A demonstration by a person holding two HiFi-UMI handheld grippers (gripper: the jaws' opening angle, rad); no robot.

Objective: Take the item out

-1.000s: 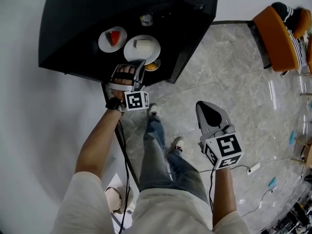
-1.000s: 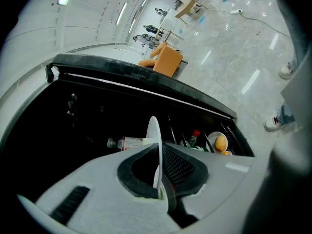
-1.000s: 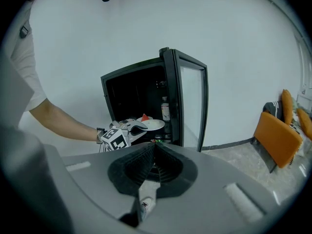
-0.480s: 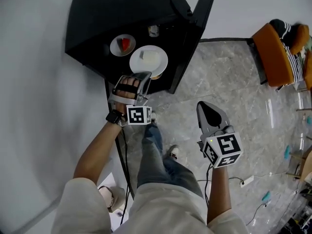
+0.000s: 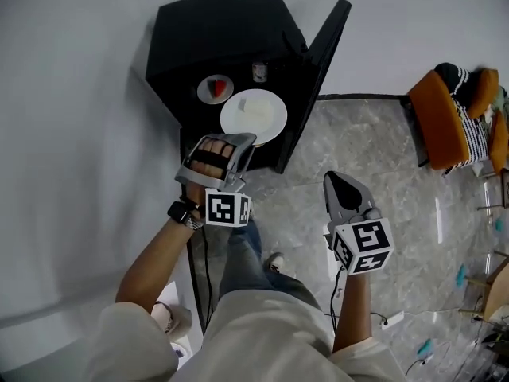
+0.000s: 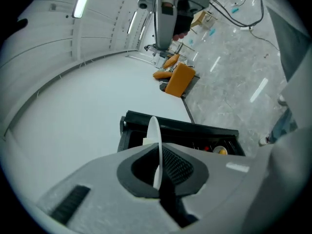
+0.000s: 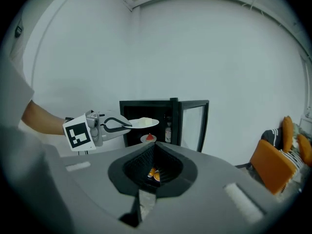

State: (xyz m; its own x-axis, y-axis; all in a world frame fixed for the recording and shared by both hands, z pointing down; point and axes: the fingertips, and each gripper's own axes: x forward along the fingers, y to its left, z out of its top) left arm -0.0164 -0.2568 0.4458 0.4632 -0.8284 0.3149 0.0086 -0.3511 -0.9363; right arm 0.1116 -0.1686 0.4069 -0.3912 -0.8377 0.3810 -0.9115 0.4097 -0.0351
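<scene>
– At the open cabinet (image 5: 215, 38), what is the count?

– Two plates, two claws, one door. The large white plate (image 5: 266, 124) carries one pale block (image 5: 254, 104). A small plate (image 5: 204, 91) inside the cabinet carries one red wedge (image 5: 219, 88). One small bottle (image 5: 259, 71) stands further in, beside the door hinge side. The right gripper view also shows an orange piece (image 7: 153, 175) lower down in the cabinet.

– State of the claws?

– The left claw (image 5: 238, 140) is clamped on the near rim of the large plate and holds it level in the air at the cabinet mouth. The right claw (image 5: 334, 178) has its jaws together with nothing between them, and hangs over the floor (image 5: 382, 142), well apart from the cabinet.

– Edges and clearance?

– The door (image 5: 322, 62) stands swung wide to the right of the opening. The large plate lies between the cabinet's left wall and that door, touching neither. Its far rim is near the small plate but apart from it. I cannot tell whether the far rim is fully past the front edge. Bare floor lies open to the right, as far as an orange chair (image 5: 437, 122) by the wall.
</scene>
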